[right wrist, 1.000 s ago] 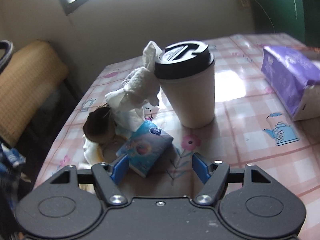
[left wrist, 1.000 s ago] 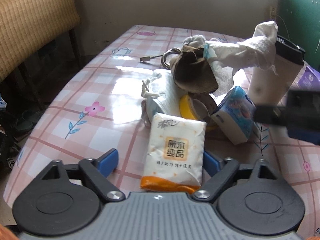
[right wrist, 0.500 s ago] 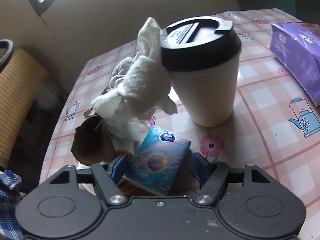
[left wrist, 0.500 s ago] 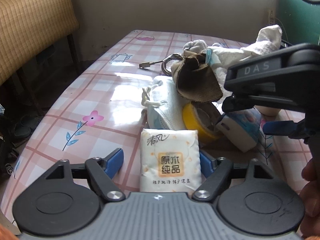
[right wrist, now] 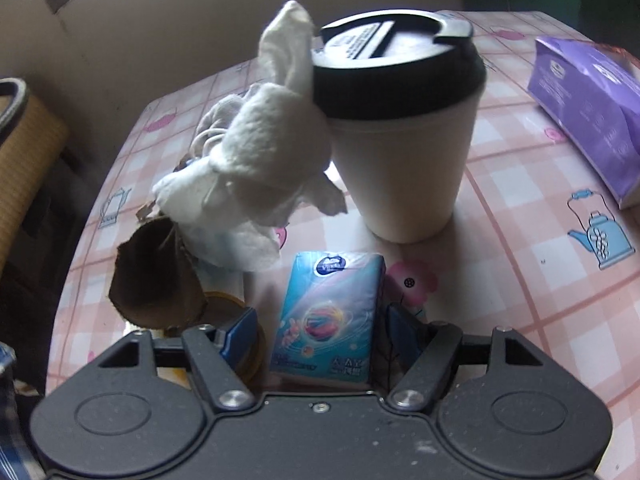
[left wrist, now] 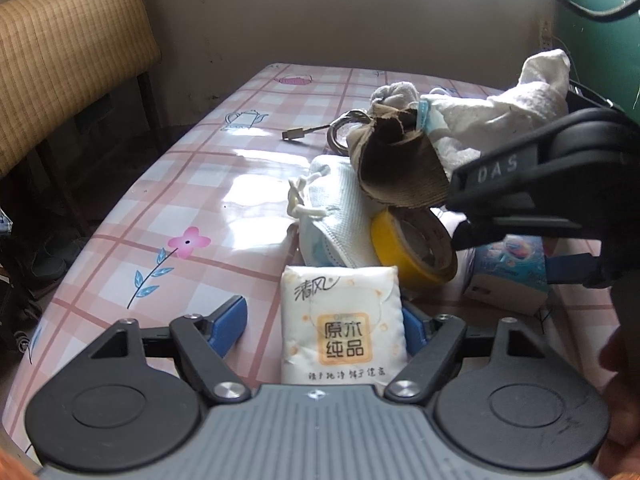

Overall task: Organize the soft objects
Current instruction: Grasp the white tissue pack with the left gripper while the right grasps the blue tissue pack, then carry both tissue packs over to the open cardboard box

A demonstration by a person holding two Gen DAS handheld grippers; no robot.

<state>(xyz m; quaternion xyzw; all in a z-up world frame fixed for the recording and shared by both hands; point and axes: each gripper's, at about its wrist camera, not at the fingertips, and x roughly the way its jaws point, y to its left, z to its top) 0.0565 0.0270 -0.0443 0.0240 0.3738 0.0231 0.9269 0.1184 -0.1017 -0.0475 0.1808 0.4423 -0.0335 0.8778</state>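
Observation:
A white tissue pack (left wrist: 343, 326) with orange print lies on the table between the fingers of my open left gripper (left wrist: 320, 322); its right side touches the right finger. A blue tissue pack (right wrist: 328, 316) lies between the fingers of my open right gripper (right wrist: 318, 330), and shows in the left wrist view (left wrist: 508, 276) under that gripper. Behind them is a pile: a white mask (left wrist: 340, 216), a brown cloth (left wrist: 396, 164), a white rag (right wrist: 256, 160).
A yellow tape roll (left wrist: 412, 248) leans in the pile. A white cup with a black lid (right wrist: 400, 132) stands behind the blue pack. A purple package (right wrist: 588, 108) lies at the right. A cable (left wrist: 316, 132) lies farther back. A wicker chair (left wrist: 60, 52) stands at the left.
Both grippers have moved forward: the white pack now sits deeper between my left fingers, and the blue pack has come between my right fingers. Both stay open.

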